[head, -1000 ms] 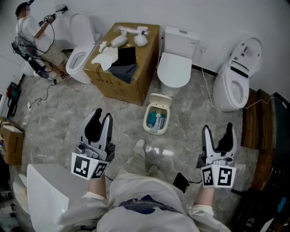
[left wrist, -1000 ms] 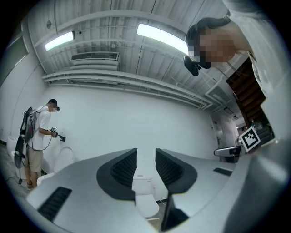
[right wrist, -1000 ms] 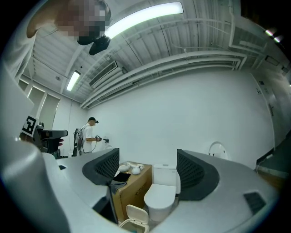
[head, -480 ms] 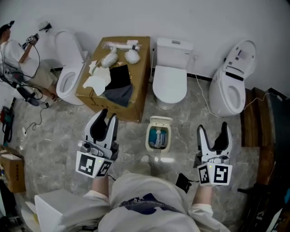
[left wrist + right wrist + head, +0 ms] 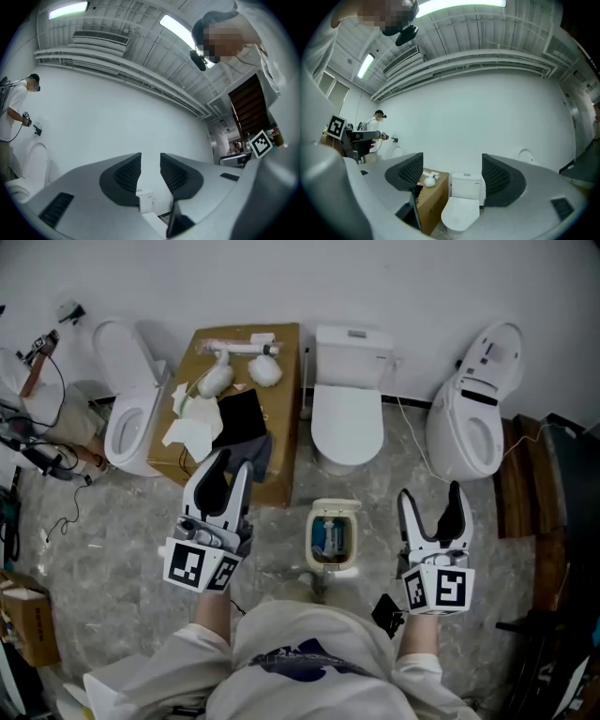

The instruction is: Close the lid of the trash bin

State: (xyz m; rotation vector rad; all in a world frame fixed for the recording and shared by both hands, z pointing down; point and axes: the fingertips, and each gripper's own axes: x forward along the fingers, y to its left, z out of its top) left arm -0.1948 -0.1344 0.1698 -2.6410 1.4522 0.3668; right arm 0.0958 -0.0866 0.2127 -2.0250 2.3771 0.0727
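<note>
Grippers both open: left gripper has jaws a narrow gap apart, nothing between them, and sits over the near edge of the box in head view. Left gripper view shows only white wall and a toilet tank through the gap. Right gripper has jaws wide apart, empty, over bare floor. Right gripper view looks between the jaws at the middle toilet, with the box to its left

Bin stands on the floor between the two grippers, touched by neither. Its lid is up, tipped back on the far side toward the middle toilet. Blue stuff is inside the bin

Beyond the bin, the box carries a black cloth, white paper and white lumps at its far end. Three toilets stand along the wall: left toilet with bowl open, middle toilet with lid shut, right toilet with seat up

Another person stands at far left by the wall, also seen in right gripper view
</note>
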